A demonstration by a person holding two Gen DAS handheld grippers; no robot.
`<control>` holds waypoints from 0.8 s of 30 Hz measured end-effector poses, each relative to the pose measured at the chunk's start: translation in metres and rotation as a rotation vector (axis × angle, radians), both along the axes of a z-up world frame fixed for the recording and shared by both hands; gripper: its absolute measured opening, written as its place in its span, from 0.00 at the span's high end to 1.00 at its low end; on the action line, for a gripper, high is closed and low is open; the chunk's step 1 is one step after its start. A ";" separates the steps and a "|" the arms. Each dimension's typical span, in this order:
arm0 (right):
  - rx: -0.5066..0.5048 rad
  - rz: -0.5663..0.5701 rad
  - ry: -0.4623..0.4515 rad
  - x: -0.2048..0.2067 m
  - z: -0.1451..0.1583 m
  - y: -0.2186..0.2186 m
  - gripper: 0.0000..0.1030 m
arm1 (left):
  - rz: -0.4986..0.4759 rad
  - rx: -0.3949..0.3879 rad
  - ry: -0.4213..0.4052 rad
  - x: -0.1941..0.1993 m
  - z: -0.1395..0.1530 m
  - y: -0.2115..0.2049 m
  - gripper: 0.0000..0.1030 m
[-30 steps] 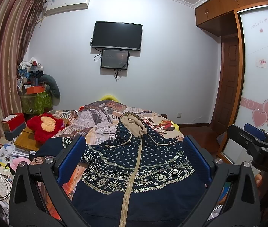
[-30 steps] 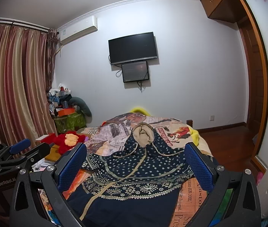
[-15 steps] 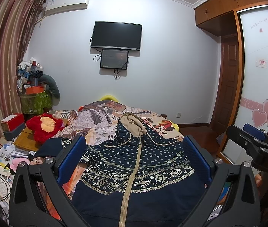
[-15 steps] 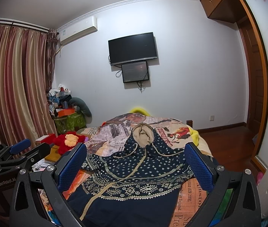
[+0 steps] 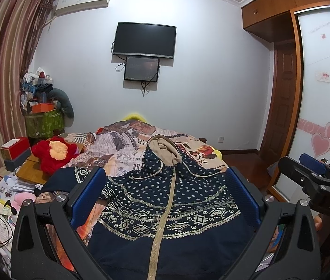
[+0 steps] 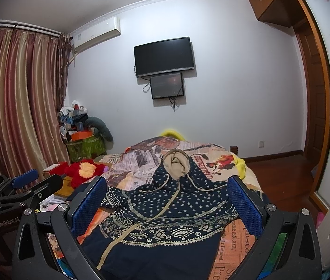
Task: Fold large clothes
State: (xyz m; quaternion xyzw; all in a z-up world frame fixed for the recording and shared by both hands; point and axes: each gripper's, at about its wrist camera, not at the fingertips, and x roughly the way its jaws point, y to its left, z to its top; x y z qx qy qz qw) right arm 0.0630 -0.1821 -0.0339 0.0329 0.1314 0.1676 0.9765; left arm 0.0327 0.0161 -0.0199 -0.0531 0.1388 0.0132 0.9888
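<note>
Nothing of the fold looks done so far: the navy patterned hoodie [image 5: 165, 205] lies spread front-up on the bed [image 5: 123, 144], zip line running away from the camera and its beige-lined hood [image 5: 163, 148] at the far end. The left gripper [image 5: 166, 198] hangs above the garment with its jaws spread wide and nothing between them; the hoodie's chest shows in the gap, the hood beyond the fingertips. The right gripper [image 6: 168, 199] is likewise released and empty, with the body of the hoodie between and beyond its blue pads [image 6: 244, 200]. One sleeve trails off outside the left jaw of the left gripper. Judging by this, sleeves, sides and the final fold all remain, starting with a first grasp.
</note>
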 end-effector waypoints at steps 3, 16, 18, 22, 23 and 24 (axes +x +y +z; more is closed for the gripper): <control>-0.007 0.002 0.020 0.010 -0.004 0.003 0.00 | 0.010 0.003 0.010 0.009 -0.003 0.006 0.00; -0.076 0.032 0.145 0.115 -0.033 0.037 0.00 | 0.113 0.035 0.148 0.091 -0.033 0.085 0.00; -0.096 0.044 0.166 0.140 -0.040 0.047 0.00 | 0.145 0.023 0.190 0.107 -0.043 0.106 0.00; -0.150 0.062 0.217 0.188 -0.053 0.068 0.00 | 0.205 -0.030 0.295 0.145 -0.072 0.157 0.00; -0.166 0.069 0.235 0.203 -0.058 0.074 0.00 | 0.218 -0.046 0.317 0.153 -0.078 0.168 0.00; -0.182 0.072 0.252 0.215 -0.062 0.079 0.00 | 0.236 -0.065 0.343 0.163 -0.087 0.182 0.00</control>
